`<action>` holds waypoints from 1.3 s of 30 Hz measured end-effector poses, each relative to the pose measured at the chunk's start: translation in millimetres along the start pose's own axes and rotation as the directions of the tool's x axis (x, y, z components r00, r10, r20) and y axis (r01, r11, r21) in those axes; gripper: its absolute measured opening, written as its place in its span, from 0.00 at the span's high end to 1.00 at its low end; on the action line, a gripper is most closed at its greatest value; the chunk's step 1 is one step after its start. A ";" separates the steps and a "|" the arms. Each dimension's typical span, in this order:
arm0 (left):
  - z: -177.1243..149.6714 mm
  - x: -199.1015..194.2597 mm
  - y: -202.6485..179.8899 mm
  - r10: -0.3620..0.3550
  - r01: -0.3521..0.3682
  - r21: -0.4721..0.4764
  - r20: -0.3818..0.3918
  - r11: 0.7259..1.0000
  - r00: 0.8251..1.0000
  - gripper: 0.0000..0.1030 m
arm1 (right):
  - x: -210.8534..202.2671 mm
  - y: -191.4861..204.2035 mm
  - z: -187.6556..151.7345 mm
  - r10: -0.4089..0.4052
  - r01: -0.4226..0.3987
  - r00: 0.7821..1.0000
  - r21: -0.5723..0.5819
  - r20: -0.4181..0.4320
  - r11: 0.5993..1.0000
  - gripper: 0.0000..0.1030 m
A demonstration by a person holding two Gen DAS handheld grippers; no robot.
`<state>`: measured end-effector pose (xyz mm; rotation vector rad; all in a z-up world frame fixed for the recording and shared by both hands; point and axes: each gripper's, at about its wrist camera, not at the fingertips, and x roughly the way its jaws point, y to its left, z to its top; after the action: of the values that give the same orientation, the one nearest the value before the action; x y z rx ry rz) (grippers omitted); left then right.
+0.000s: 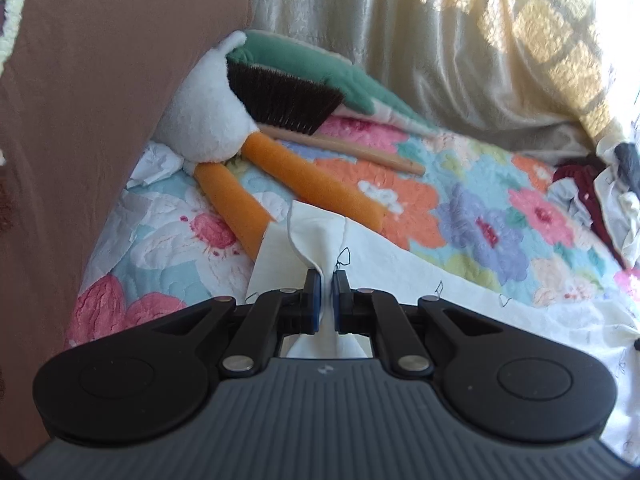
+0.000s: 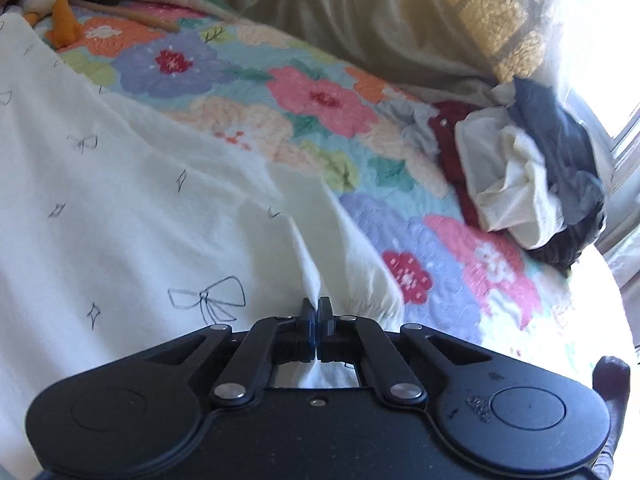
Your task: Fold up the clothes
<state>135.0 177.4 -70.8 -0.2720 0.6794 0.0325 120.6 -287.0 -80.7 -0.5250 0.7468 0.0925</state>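
Floral quilt (image 2: pixel 320 96); white bow-print garment (image 2: pixel 120 208) spread, pinched by left gripper (image 1: pixel 328 280), right gripper (image 2: pixel 317 306).

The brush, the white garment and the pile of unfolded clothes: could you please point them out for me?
brush (image 1: pixel 286 98), left wrist view, on its dark bristles.
white garment (image 2: pixel 132 216), right wrist view, on its flat middle.
pile of unfolded clothes (image 2: pixel 516 184), right wrist view, on a cream piece.

Home bedrm: floral quilt (image 2: pixel 320 96), curtain (image 1: pixel 400 40), plush toy (image 1: pixel 208 120).

A dark-bristled brush (image 1: pixel 286 98) lies against a white plush toy (image 1: pixel 208 120) on the floral quilt (image 1: pixel 472 216).
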 end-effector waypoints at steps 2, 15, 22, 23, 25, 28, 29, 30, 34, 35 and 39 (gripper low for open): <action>1.5 -9.5 4.3 -0.035 0.038 -0.049 0.060 0.998 0.998 0.94 | -8.6 -5.6 10.7 -0.073 0.073 0.995 0.010 0.075 0.997 1.00; -13.5 44.8 10.6 0.201 -0.198 0.039 -0.161 0.979 0.966 0.83 | 34.1 -33.0 54.0 -0.021 0.018 1.000 0.231 0.011 0.973 0.81; -4.2 0.4 20.2 0.173 -0.187 -0.035 -0.244 0.982 0.954 0.33 | -47.3 0.2 43.2 0.226 -0.262 0.964 0.374 0.137 0.890 0.48; -8.9 -9.7 22.6 0.176 -0.191 -0.035 -0.254 0.981 0.951 0.33 | -58.2 8.1 42.6 0.298 -0.335 0.942 0.380 0.155 0.862 0.47; -18.9 -26.9 27.6 0.187 -0.204 -0.028 -0.291 0.979 0.938 0.32 | -79.7 30.4 40.8 0.449 -0.483 0.875 0.381 0.179 0.789 0.47; -33.5 -43.5 34.9 0.179 -0.195 -0.016 -0.318 0.981 0.931 0.32 | -98.1 68.7 41.5 0.626 -0.636 0.760 0.397 0.172 0.662 0.47; -40.1 -49.5 34.5 0.164 -0.176 -0.008 -0.324 0.984 0.932 0.32 | -100.8 81.0 42.7 0.680 -0.678 0.715 0.401 0.165 0.616 0.47; -47.6 -55.7 33.3 0.150 -0.157 0.004 -0.321 0.988 0.935 0.32 | -102.5 93.2 44.2 0.730 -0.717 0.666 0.403 0.156 0.568 0.47; -75.2 -68.7 20.7 0.119 -0.096 0.084 -0.332 0.992 0.936 0.35 | -113.6 148.7 58.2 0.831 -0.798 0.550 0.350 0.085 0.492 0.47; -78.0 -67.6 14.3 0.136 -0.100 0.123 -0.329 0.987 0.934 0.35 | -117.9 159.9 61.5 0.825 -0.799 0.560 0.312 0.073 0.515 0.47; -81.9 -56.0 -10.4 0.201 -0.123 0.269 -0.286 0.955 0.937 0.61 | -125.9 205.2 71.6 0.783 -0.781 0.621 0.111 0.028 0.615 0.50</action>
<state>42.1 149.5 -94.3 0.0236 1.0106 0.0643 18.6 -61.2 -39.4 -0.0452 0.9602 0.8743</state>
